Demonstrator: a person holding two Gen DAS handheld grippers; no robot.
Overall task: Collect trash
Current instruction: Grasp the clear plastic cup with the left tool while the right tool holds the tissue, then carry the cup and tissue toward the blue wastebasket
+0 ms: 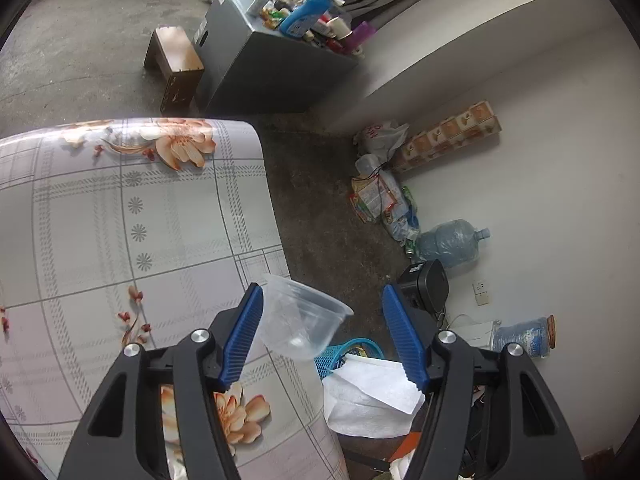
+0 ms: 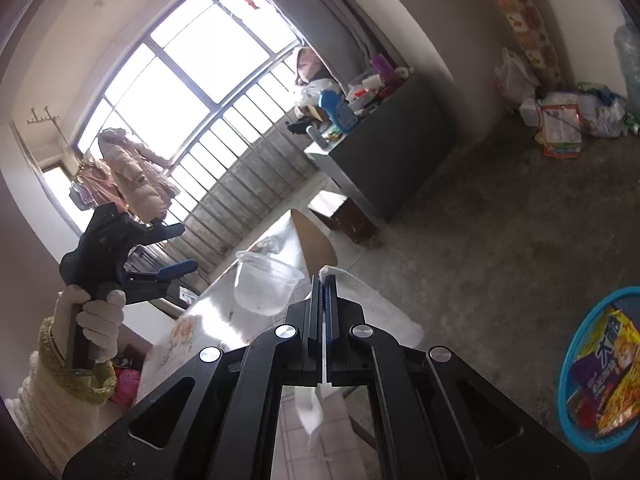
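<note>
A clear plastic cup (image 1: pixel 300 320) hangs tilted just off the corner of the floral-cloth table (image 1: pixel 120 220), in the gap between my left gripper's blue pads (image 1: pixel 248 332). My left gripper (image 1: pixel 322 289) is open; in the right wrist view it (image 2: pixel 186 248) stands well left of the cup (image 2: pixel 266 284), in a gloved hand. My right gripper (image 2: pixel 324 278) is shut on a white paper tissue (image 2: pixel 314 412), whose end pokes out past the fingertips. A blue basket (image 2: pixel 568 360) with snack wrappers stands on the floor; the left wrist view shows it (image 1: pixel 340 356) under a white sheet (image 1: pixel 372 396).
A grey cabinet (image 1: pixel 260 72) loaded with bottles and a small wooden stool (image 1: pixel 176 64) stand on the concrete floor. Bags, packets and a big water bottle (image 1: pixel 452 242) lie along the wall, next to a black appliance (image 1: pixel 428 284). A barred window (image 2: pixel 192 92) fills the far side.
</note>
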